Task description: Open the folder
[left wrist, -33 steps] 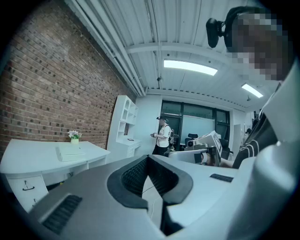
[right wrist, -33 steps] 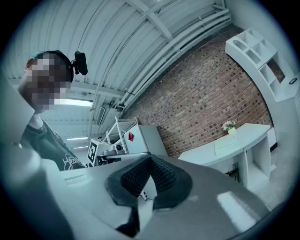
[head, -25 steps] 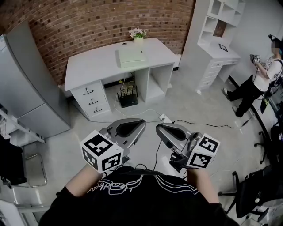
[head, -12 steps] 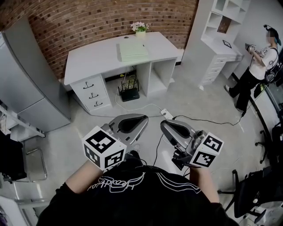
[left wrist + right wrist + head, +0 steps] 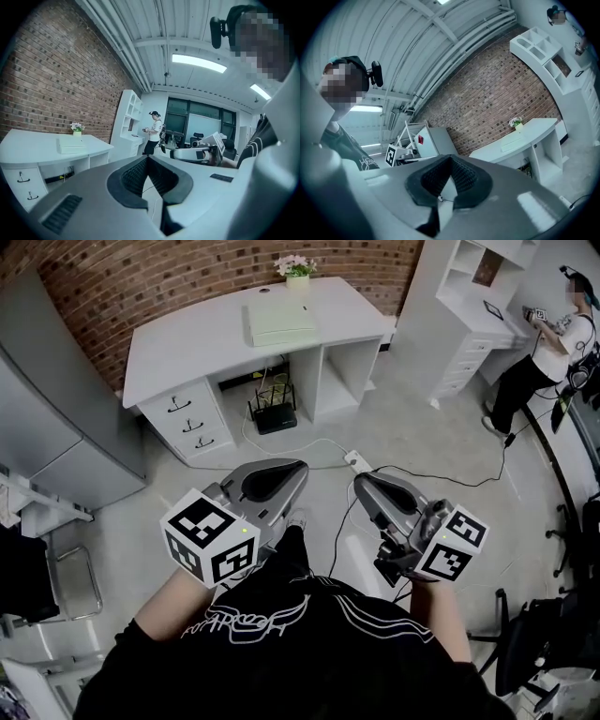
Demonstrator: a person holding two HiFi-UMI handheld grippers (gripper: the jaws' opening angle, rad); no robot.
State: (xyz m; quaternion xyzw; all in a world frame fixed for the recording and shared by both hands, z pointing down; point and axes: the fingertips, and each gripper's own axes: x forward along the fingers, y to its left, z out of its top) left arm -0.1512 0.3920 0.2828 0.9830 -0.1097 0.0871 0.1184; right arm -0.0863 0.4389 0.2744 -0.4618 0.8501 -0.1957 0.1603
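At far left a grey cabinet (image 5: 47, 418) stands against the brick wall (image 5: 141, 277), with a metal-framed chair (image 5: 70, 582) below it in the head view. Next comes the white desk (image 5: 187, 348), its three drawers (image 5: 190, 423) on the left side and a black router (image 5: 276, 418) in the open bay beneath. The folder (image 5: 279, 322) – pale green and closed – lies flat on the desk top toward the back, just in front of a small pot of flowers (image 5: 297, 266).

Both grippers hang over the floor, well apart from the desk and the folder. The left gripper (image 5: 295, 476) has its fingers pressed together at the tips with nothing between them (its own view shows the ribbed pads meeting in a point). The right gripper (image 5: 364, 488), beside it, has its fingers together too and is likewise empty. A white power strip (image 5: 355, 462) with cables lies on the floor beyond them.

Further right stands a white shelf unit (image 5: 469, 306), and at the far right edge a person (image 5: 542, 357) in a white top and dark trousers – facing the shelves.
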